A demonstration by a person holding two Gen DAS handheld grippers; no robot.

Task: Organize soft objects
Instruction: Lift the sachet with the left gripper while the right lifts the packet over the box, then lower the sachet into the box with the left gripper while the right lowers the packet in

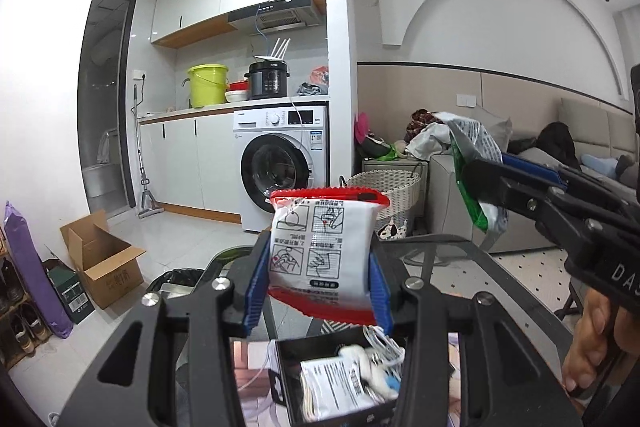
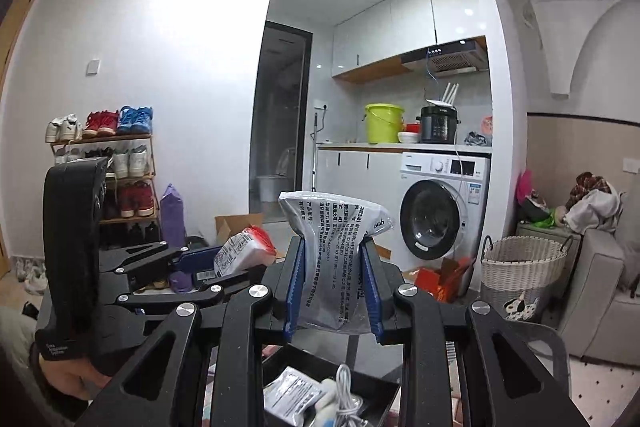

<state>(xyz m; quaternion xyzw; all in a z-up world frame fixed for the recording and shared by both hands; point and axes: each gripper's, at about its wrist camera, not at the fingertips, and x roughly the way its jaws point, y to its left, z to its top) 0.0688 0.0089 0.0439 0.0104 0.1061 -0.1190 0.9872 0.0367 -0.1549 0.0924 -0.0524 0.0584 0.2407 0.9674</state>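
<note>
Now, left gripper [image 1: 320, 263]: clamped on the red-and-white packet [image 1: 322, 251], blue pads pinching its two sides — held upright in the air.
Right gripper [image 2: 334, 283]: closed on the grey printed pouch [image 2: 332, 259], squeezed at the waist, top flaring wide above the blue pads.
Cross-view: red-and-white packet [image 2: 244, 251] seen from the right wrist, up in the left claw; grey pouch [image 1: 474, 167] seen from the left wrist, green underside showing, off to the right.
Black tray [image 1: 288, 387]: right below both claws — holds a white sachet [image 1: 336, 383], a coiled white cable [image 1: 384, 345] and something soft and white.
Tray from the right wrist [image 2: 384, 391]: same clutter, cable [image 2: 344, 383] looping over the sachet [image 2: 292, 391].
Backdrop: washing machine [image 1: 280, 167], wicker basket [image 1: 384, 193], cardboard box [image 1: 104, 259], shoe rack [image 2: 120, 163].
</note>
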